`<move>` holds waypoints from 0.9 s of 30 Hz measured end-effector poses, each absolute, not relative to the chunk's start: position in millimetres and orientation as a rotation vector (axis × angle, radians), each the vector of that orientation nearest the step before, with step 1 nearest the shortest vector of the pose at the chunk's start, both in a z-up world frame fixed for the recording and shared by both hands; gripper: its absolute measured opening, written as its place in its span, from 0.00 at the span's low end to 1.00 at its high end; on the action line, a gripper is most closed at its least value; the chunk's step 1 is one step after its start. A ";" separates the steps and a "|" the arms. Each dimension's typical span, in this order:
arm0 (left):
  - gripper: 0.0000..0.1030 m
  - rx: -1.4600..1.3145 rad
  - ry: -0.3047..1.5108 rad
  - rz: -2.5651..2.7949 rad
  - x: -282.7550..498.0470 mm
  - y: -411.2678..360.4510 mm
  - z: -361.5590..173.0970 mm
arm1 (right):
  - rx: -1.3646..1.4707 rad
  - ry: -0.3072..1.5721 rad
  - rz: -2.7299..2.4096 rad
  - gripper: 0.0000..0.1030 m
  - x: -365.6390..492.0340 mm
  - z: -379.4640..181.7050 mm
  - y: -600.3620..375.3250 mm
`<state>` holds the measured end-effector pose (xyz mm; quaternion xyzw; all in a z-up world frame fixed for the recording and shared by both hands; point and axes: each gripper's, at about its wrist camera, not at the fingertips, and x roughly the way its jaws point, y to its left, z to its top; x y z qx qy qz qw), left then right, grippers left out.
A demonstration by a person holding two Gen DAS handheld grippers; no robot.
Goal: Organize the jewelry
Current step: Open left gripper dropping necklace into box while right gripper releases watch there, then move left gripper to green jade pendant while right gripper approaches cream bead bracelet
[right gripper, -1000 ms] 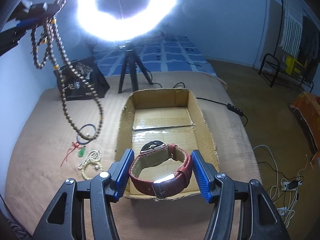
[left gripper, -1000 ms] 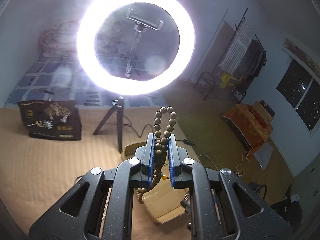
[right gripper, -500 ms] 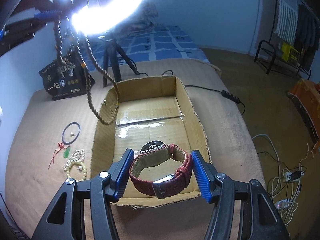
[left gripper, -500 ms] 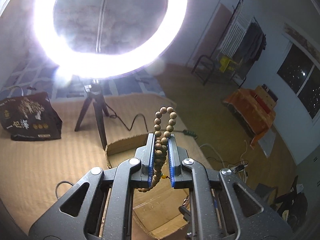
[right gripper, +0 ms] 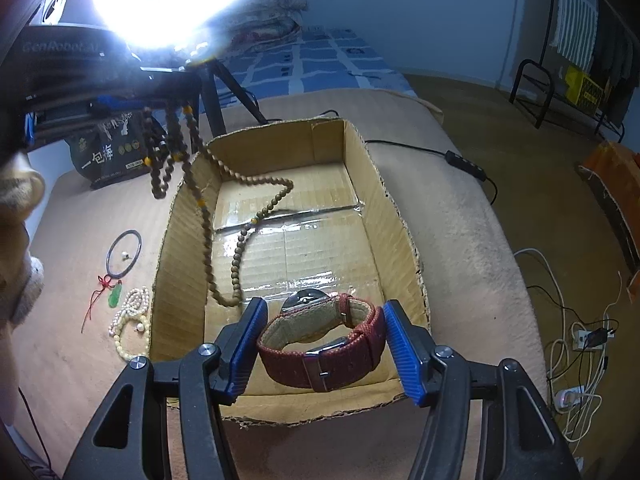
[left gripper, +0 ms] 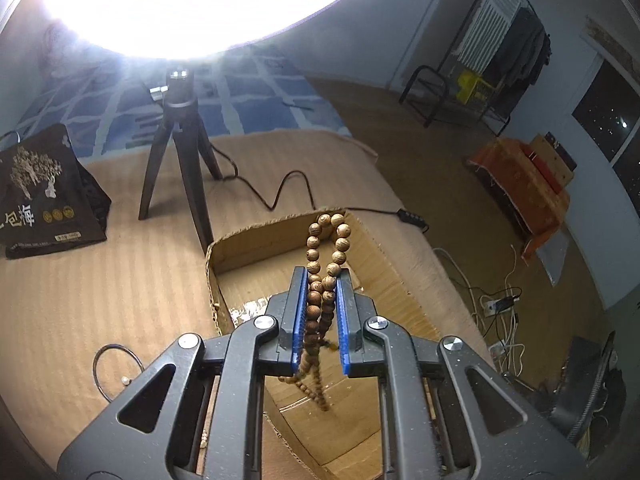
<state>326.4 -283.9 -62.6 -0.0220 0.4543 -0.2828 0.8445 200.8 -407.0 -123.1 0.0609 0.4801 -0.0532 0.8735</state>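
Note:
My left gripper (left gripper: 322, 280) is shut on a long wooden bead necklace (left gripper: 325, 264) above the open cardboard box (left gripper: 384, 260). In the right wrist view the necklace (right gripper: 240, 248) hangs from the left gripper (right gripper: 132, 100) over the box's left wall (right gripper: 180, 264), and its lower loop lies on the box floor. My right gripper (right gripper: 324, 320) is shut on a red-strapped watch (right gripper: 324, 344) over the box's near end. A dark bangle (right gripper: 125, 252), a green pendant on red cord (right gripper: 114, 298) and a white pearl strand (right gripper: 132, 316) lie on the tan blanket left of the box.
A ring light on a black tripod (left gripper: 176, 152) stands behind the box, glaring brightly. A black printed bag (left gripper: 40, 196) sits at the back left. A power cable (right gripper: 460, 160) runs off the bed to the right. A clothes rack (left gripper: 492, 52) stands far right.
My left gripper has come down and over the box with the necklace, whose lower loop now rests inside the box. The right gripper has kept the watch near the box's front end.

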 end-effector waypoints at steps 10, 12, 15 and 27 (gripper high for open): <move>0.41 -0.019 0.963 -0.589 322.6 -276.2 -64.4 | 0.095 0.962 -0.114 0.82 199.3 -113.4 -400.5; 0.41 -0.018 0.955 -0.583 320.8 -270.9 -61.5 | 0.096 0.958 -0.113 0.82 199.4 -111.1 -399.3; 0.41 -0.008 0.939 -0.572 317.0 -261.6 -57.4 | 0.094 0.952 -0.107 0.82 199.1 -108.2 -396.2; 0.41 0.017 0.866 -0.508 297.7 -183.4 -38.3 | 0.106 0.894 -0.037 0.82 194.0 -85.3 -371.7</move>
